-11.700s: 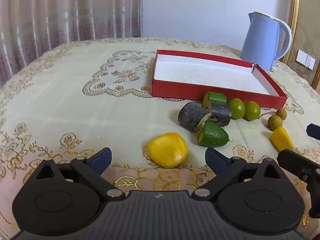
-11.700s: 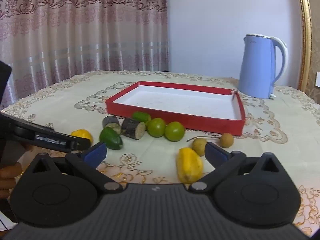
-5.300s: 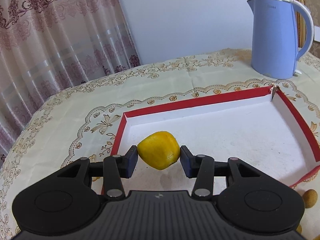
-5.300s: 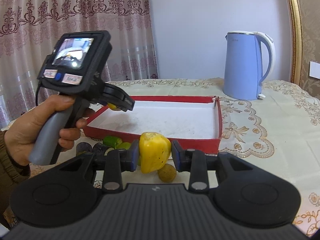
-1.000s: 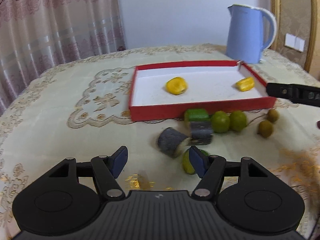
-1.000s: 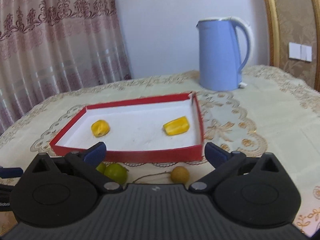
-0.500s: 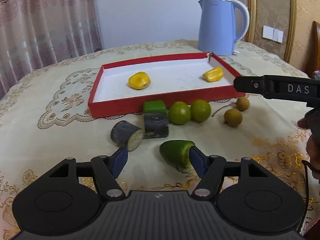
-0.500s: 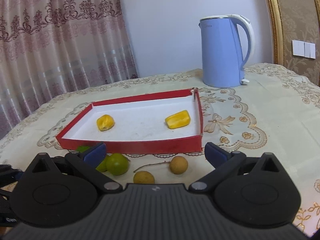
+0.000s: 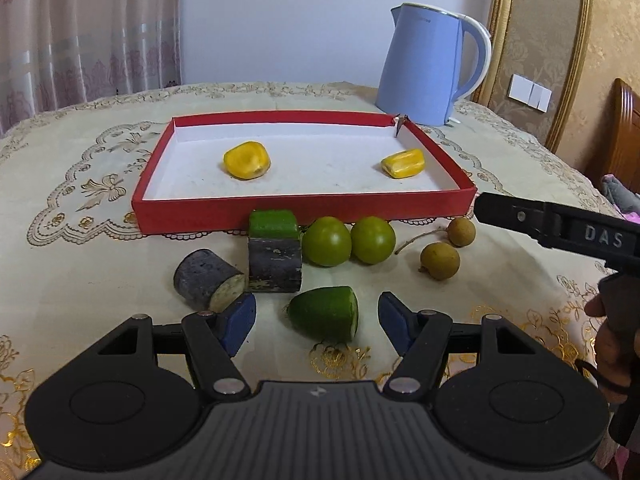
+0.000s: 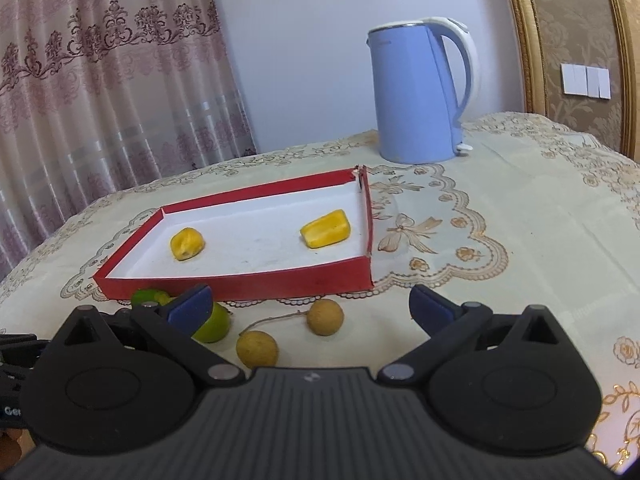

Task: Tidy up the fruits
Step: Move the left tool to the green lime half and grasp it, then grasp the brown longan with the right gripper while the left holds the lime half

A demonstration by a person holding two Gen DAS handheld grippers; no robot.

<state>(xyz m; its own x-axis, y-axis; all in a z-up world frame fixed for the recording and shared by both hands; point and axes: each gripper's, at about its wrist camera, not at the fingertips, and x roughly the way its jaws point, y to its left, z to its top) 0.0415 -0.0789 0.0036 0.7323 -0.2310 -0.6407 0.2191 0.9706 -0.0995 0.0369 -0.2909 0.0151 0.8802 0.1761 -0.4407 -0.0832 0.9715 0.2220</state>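
On the surface [image 9: 80,272], both yellow pieces [image 9: 246,165] now sit in the red tray [image 9: 304,210]; my left hand-held gripper [image 9: 318,322] has come down, jaws apart, around the green piece [image 9: 325,313].

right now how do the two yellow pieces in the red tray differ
The left yellow piece is rounder and lies toward the left side of the red tray, apart from its walls; the right yellow piece is longer, blockier and lies close beside the right wall. The left one looks deeper orange-yellow, the right one paler. Both lie on the tray's white floor.
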